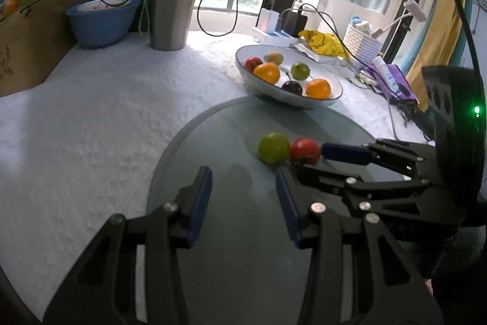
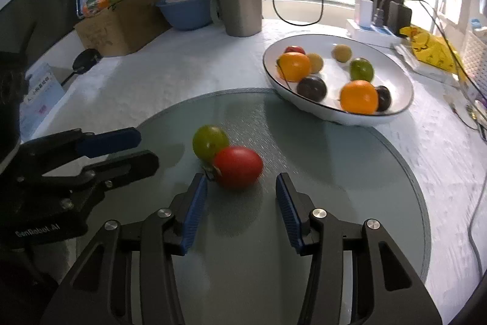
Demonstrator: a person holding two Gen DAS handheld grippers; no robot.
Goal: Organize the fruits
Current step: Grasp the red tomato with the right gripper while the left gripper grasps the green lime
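Note:
A green fruit [image 1: 273,147] and a red fruit [image 1: 305,151] lie touching on the round glass turntable [image 1: 219,233]. In the right wrist view the red fruit [image 2: 238,167] sits just ahead of my open right gripper [image 2: 242,181], with the green fruit [image 2: 209,142] behind it. My left gripper [image 1: 243,175] is open and empty, short of the fruits. It also shows at the left of the right wrist view [image 2: 143,146]. The right gripper [image 1: 310,162] reaches the red fruit from the right in the left wrist view. A white oval plate [image 2: 401,75] holds several fruits.
A steel tumbler [image 1: 175,8], a blue bowl [image 1: 102,20] and a cardboard box [image 1: 33,35] stand at the back. Chargers, cables, a yellow bag [image 1: 324,43] and a white basket [image 1: 362,38] crowd the right side. White textured cloth [image 1: 106,118] covers the table.

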